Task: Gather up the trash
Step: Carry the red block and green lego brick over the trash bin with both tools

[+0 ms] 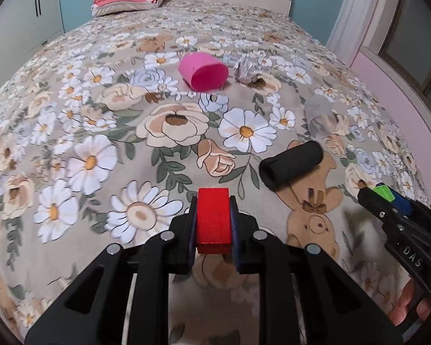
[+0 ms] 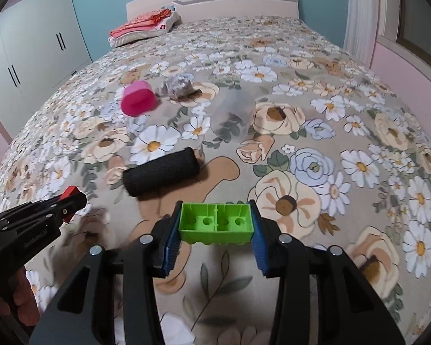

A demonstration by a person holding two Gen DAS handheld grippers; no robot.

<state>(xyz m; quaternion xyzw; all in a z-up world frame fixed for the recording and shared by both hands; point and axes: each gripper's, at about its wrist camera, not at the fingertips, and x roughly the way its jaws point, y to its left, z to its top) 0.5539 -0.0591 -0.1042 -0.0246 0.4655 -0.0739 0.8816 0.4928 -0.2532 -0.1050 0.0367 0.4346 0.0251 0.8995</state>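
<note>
Floral bed cover (image 1: 163,126) carries a black fabric roll (image 1: 290,165), pink cup (image 1: 203,71), clear cup (image 2: 233,115) and crumpled paper (image 1: 247,70); left tongs (image 1: 213,221) clamp a red block (image 1: 212,219), right tongs (image 2: 215,222) a green brick (image 2: 215,222).

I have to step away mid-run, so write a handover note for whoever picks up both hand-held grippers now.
Left hand-held gripper: shut on a red block.
Right hand-held gripper: shut on a green brick, hollow side up.
On the bed, untouched: black roll nearest, clear cup and pink cup on their sides, crumpled wrapper farthest.
Done: two pieces picked up.
Left: drop both, then collect the four. No bin is in view.
</note>
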